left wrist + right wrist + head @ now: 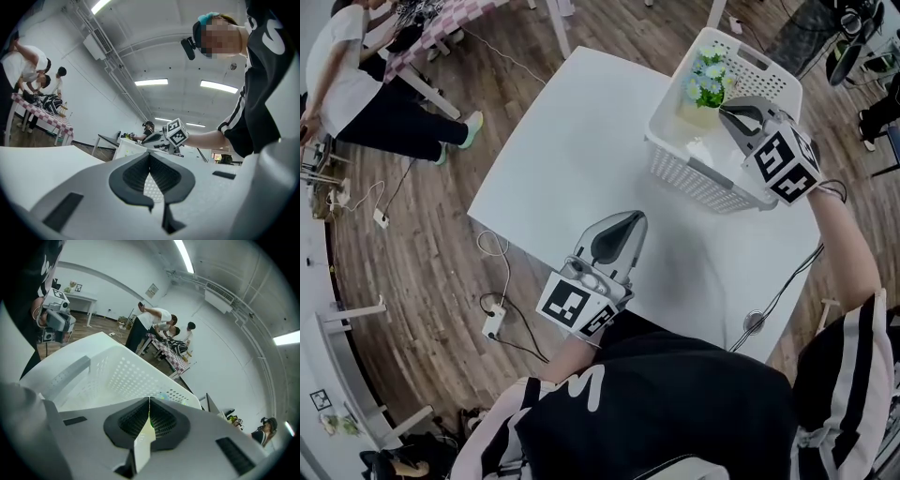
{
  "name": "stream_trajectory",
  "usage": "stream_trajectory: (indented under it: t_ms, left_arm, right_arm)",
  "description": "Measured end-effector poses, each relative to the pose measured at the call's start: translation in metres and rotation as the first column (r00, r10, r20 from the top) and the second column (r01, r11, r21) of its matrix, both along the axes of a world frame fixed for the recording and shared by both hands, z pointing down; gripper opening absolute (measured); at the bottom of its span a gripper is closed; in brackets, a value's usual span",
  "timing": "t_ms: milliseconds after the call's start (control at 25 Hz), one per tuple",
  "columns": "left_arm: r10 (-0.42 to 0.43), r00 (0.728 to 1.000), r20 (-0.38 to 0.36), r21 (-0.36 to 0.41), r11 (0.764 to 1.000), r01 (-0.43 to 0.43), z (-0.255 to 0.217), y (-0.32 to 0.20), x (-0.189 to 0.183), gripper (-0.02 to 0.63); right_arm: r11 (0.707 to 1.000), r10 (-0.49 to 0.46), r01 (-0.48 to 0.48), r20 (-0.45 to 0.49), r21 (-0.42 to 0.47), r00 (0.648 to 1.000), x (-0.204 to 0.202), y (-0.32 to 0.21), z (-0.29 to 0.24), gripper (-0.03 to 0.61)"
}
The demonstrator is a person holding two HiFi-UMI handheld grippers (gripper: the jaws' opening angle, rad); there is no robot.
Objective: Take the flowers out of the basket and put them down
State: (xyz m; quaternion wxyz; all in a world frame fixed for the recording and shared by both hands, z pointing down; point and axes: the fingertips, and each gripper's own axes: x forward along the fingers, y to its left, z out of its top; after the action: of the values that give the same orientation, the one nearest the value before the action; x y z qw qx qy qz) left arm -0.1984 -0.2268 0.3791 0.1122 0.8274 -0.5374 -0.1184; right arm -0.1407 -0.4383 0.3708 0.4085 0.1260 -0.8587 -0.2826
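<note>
Blue-white flower bunch (pixel 708 80) in white perforated plastic basket (pixel 703 180): likely light, crushable; grip base. Left gripper (pixel 630 223), right gripper (pixel 736 114): jaws together, empty.

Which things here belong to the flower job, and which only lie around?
Job: flowers, white basket holding them, right tool over the basket, left tool, white table.
Lying about: power strip, checked table.

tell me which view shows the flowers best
The head view: the flowers show whole at the far end of the white basket. The right gripper view catches only a green sliver past its jaws; the left gripper view shows none.
</note>
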Motion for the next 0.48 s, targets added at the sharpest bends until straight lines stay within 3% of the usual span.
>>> stream_trajectory:
  t_ms: [480]
  left_arm:
    - [-0.051,0.998,-0.024,-0.018,0.999,0.051,0.006,0.007,-0.018,0.005]
  right_arm:
    - [0.998,0.017,-0.026,-0.144,-0.063,0.989,-0.005,-0.032,0.029,0.020]
